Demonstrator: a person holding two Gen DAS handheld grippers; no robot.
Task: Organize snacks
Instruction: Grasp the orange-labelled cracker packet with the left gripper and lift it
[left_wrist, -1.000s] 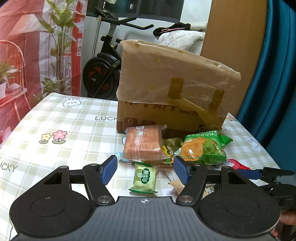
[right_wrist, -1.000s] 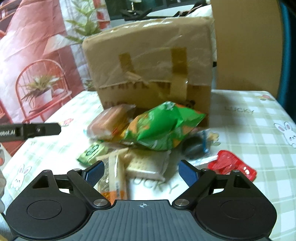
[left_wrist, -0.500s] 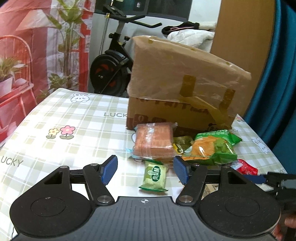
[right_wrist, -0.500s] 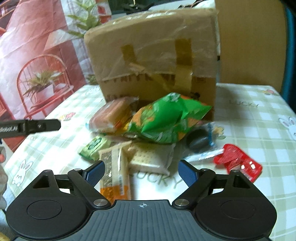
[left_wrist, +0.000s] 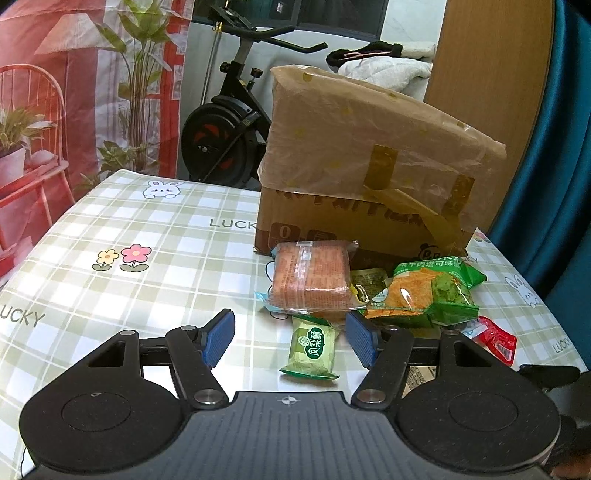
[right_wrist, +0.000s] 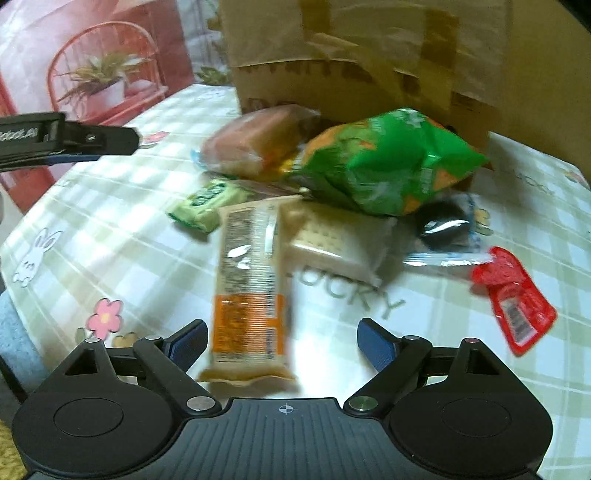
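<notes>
Right tool (right_wrist: 282, 341) open, empty, above tabletop (right_wrist: 110, 258). Long orange-and-white wafer pack (right_wrist: 249, 284) just ahead between the blue pads: light, slippery film, brittle inside; best pinched gently across its narrow middle. Left tool (left_wrist: 290, 338) open, empty.

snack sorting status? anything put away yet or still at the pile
Still at the pile. Done: nothing visibly sorted; the snacks lie heaped in front of the cardboard box. In hand: nothing. The right gripper is open above the orange-and-white bar; the left gripper is open near the small green packet. Left: the green chip bag, red packet and the rest.
</notes>
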